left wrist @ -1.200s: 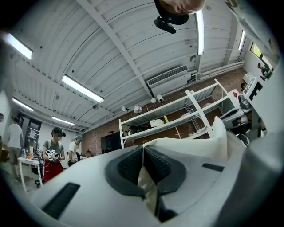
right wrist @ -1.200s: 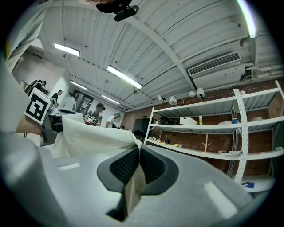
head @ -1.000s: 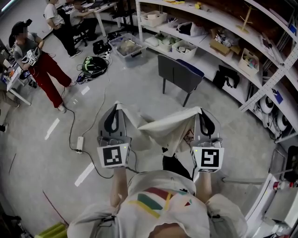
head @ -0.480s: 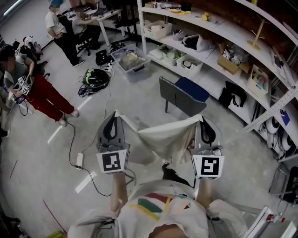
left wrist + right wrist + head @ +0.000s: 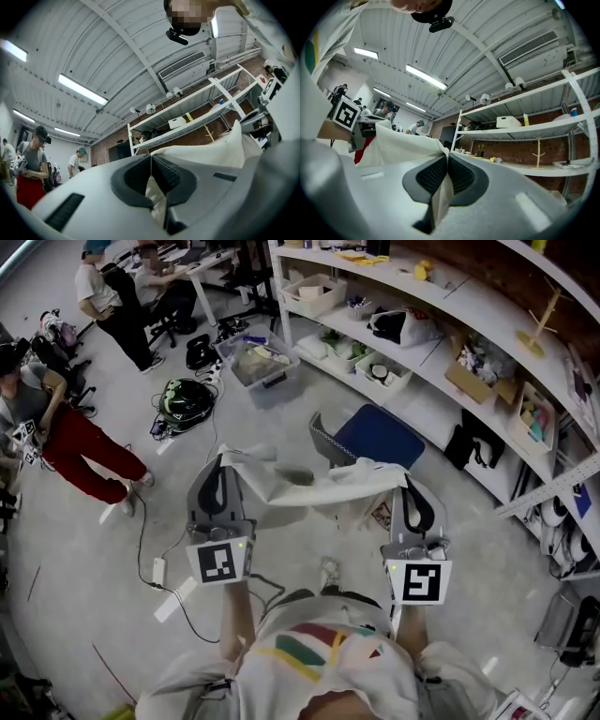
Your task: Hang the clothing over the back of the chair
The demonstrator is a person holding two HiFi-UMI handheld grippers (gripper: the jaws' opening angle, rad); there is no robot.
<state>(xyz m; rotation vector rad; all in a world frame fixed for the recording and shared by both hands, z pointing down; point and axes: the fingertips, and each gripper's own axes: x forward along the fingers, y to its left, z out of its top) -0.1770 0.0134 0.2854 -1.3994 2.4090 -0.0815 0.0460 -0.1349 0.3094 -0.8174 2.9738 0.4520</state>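
Note:
A cream-white garment point(image 5: 314, 486) hangs stretched between my two grippers in the head view. My left gripper point(image 5: 225, 462) is shut on its left edge, my right gripper point(image 5: 410, 486) on its right edge. In the left gripper view the cloth point(image 5: 154, 197) is pinched between the black pads, and in the right gripper view the cloth point(image 5: 440, 197) hangs between the closed pads. The chair point(image 5: 366, 435), grey-backed with a blue seat, stands just beyond the garment; the cloth covers part of its near side.
Long white shelves point(image 5: 441, 329) with bins and boxes run behind the chair. A clear storage box point(image 5: 258, 357) and a dark bag point(image 5: 185, 399) lie on the floor at left, with a cable and power strip point(image 5: 157, 570). People point(image 5: 56, 427) stand at far left.
I have walked toward the chair with the garment; the chair now sits right behind the cloth. The garment is stretched flatter between the grippers than before.

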